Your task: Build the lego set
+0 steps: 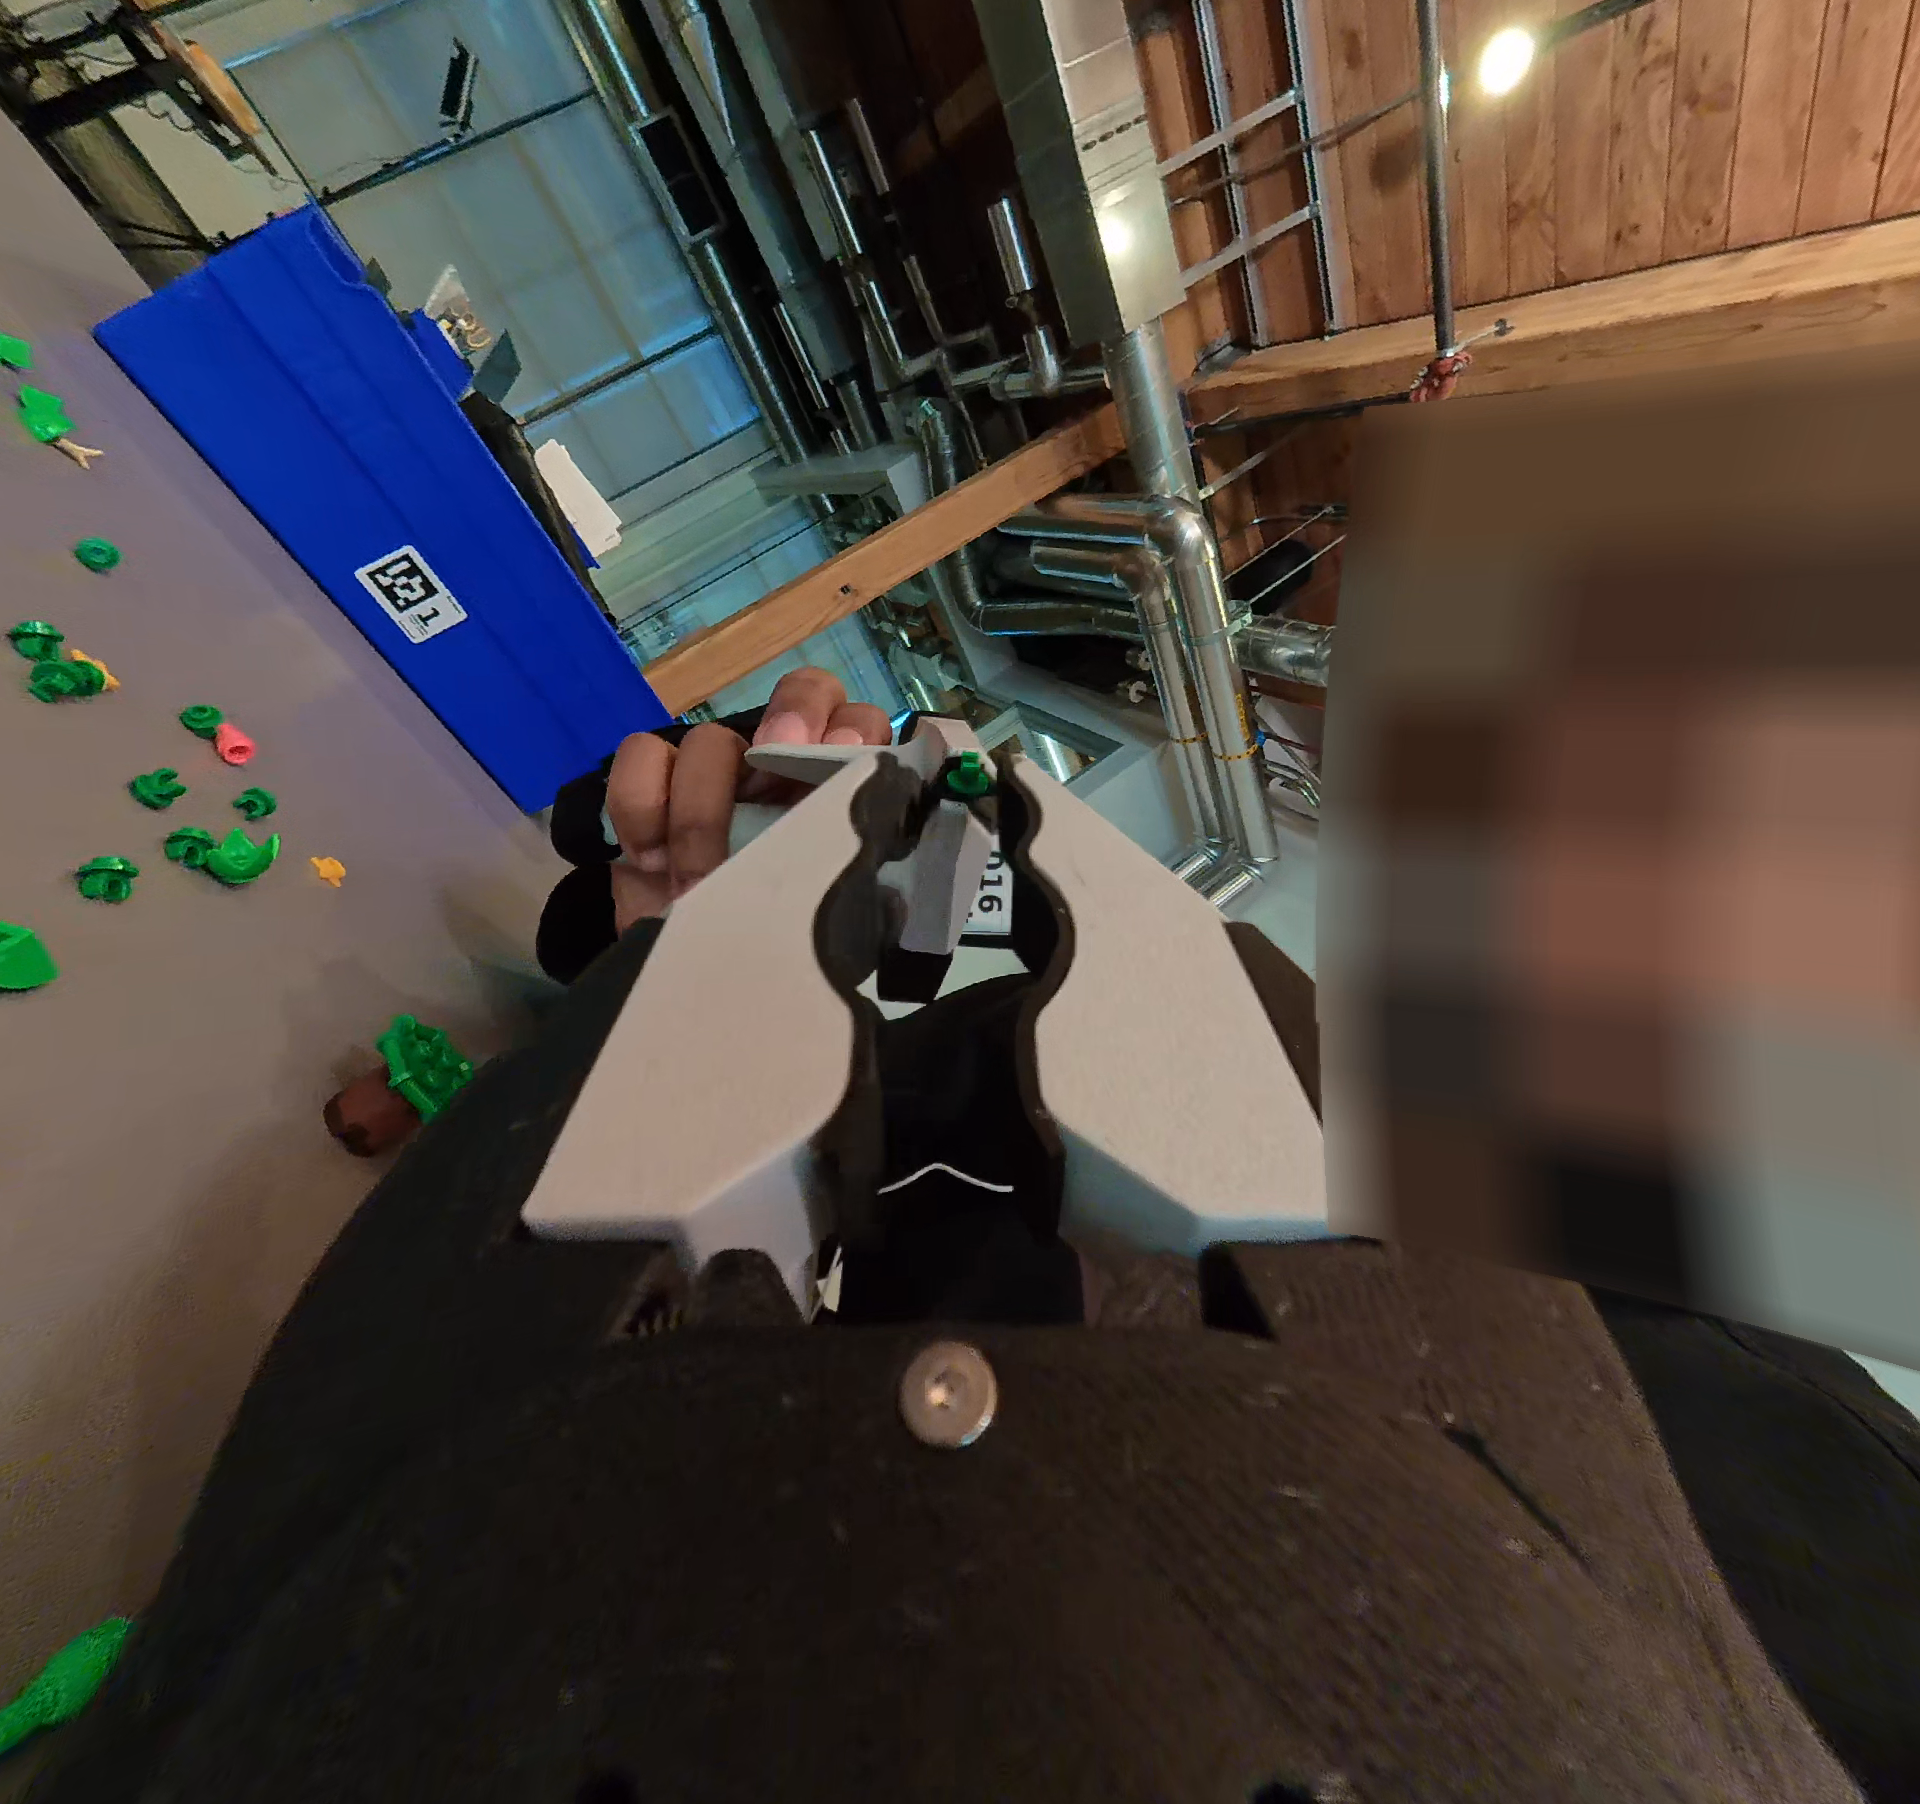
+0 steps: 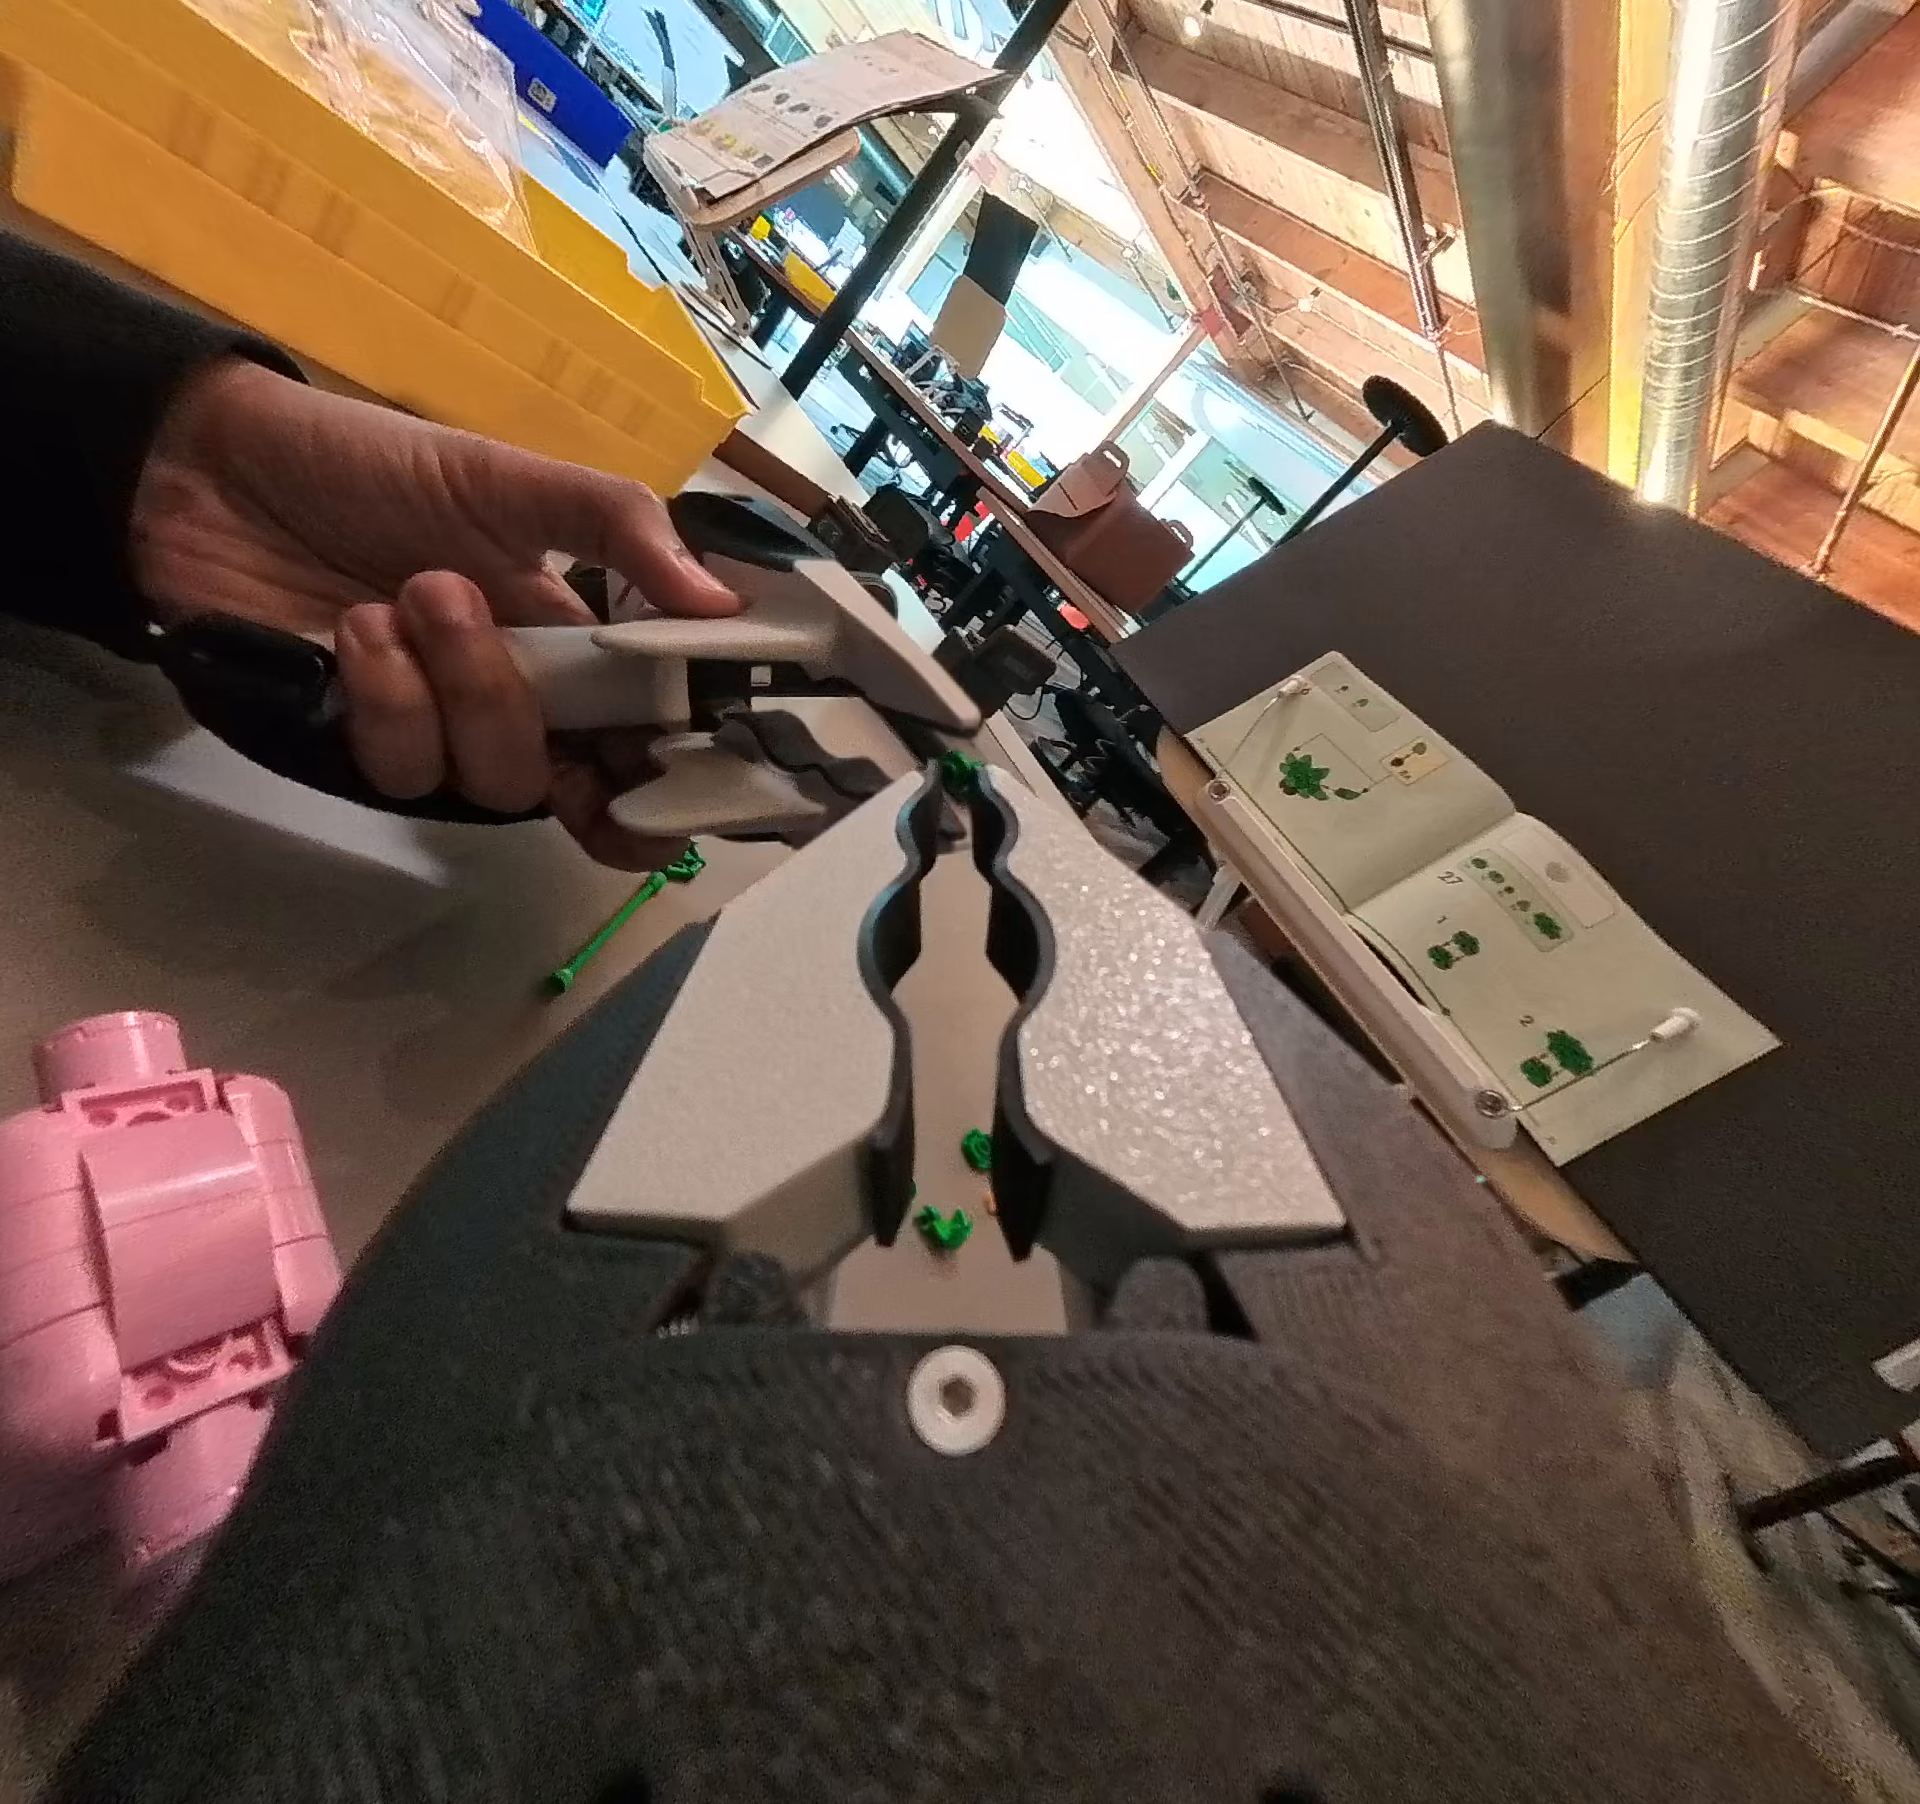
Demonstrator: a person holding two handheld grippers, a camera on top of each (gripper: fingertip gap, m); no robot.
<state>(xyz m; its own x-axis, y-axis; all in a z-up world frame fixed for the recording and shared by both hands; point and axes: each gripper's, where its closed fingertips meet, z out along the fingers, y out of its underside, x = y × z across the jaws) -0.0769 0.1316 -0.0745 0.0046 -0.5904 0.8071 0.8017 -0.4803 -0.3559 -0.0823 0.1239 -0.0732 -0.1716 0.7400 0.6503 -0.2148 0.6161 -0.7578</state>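
A small green Lego piece sits at the tips of my left gripper, whose fingers are drawn in close around it. My right gripper is shut on the same small green piece. The two grippers meet tip to tip above the table. The left gripper's grey fingers, held by a hand, come in from the left. The right gripper's fingers and the hand show behind my left fingertips. How the piece is shaped is too small to tell.
Several loose green pieces, a pink piece and a brown-and-green build lie on the grey table by a blue bin. A pink build, a green rod, an open instruction booklet and yellow bins are near. Both grippers' tips are close together, under 4 cm apart.
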